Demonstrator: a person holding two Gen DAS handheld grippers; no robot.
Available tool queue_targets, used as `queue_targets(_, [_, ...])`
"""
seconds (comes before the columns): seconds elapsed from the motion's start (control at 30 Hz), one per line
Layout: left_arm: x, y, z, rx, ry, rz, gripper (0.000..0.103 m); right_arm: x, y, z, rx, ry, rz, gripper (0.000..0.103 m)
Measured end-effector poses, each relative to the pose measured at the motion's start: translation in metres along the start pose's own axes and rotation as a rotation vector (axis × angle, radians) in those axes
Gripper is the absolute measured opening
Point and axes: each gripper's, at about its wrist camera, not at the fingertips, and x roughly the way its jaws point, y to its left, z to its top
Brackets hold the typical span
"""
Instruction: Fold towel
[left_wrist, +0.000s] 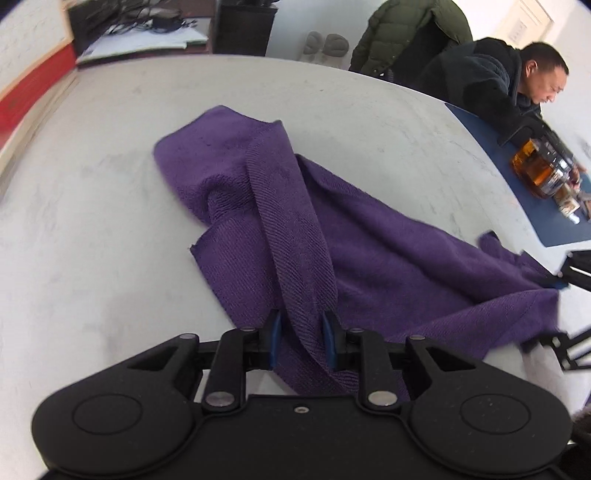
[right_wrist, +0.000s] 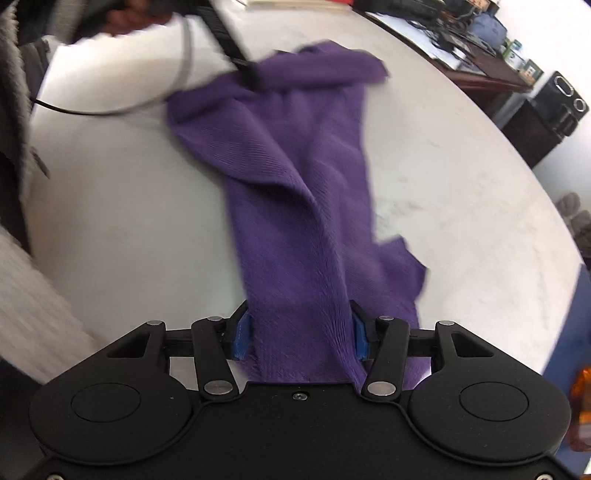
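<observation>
Towel (left_wrist: 295, 229) is purple, bunched and twisted, lying across the middle of the pale round table (left_wrist: 92, 221). I see one end spread flat toward the far side of the table in the left wrist view, the rest creased into ridges running back to both tools.

Left gripper (left_wrist: 303, 334): jaws narrow, blue pads (left_wrist: 275, 332) pinched on a rolled band of the towel that runs between them and out under the tool body. I read that as a firm hold on the fabric.

Right gripper (right_wrist: 301, 332): jaws at a middling gap, blue pads (right_wrist: 243, 334) pressed on either side of a thick bunch of towel that fills the whole space between them. Holding the towel too. In the left wrist view I see its black linkage at the towel's right corner (left_wrist: 550, 288).

From the right wrist view the towel stretches away to the left tool, whose black finger (right_wrist: 243, 70) sits on the far edge of the cloth; a hand (right_wrist: 122, 14) grips that tool's handle, blurred. A grey cable (right_wrist: 184, 74) loops beside it.

Background: a seated person (left_wrist: 509, 88) leans over a blue mat (left_wrist: 517, 192) with an amber glass vessel (left_wrist: 539, 166). Clutter sits on a desk (right_wrist: 461, 48) behind.
</observation>
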Motion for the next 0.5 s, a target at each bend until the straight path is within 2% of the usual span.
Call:
queue_targets(0.27, [-0.028, -0.001, -0.042, -0.079, 0.028, 0.008, 0.028, 0.009, -0.031, -0.003, 0.063, 0.029, -0.137, 0.05])
queue_targets(0.37, [-0.035, 0.001, -0.049, -0.104, 0.038, 0.011, 0.028, 0.003, -0.031, -0.008, 0.1, 0.036, -0.146, 0.051])
queue_targets(0.5, [-0.05, 0.009, -0.047, -0.109, 0.034, 0.029, 0.028, -0.023, -0.026, -0.016, 0.159, 0.013, -0.093, 0.054])
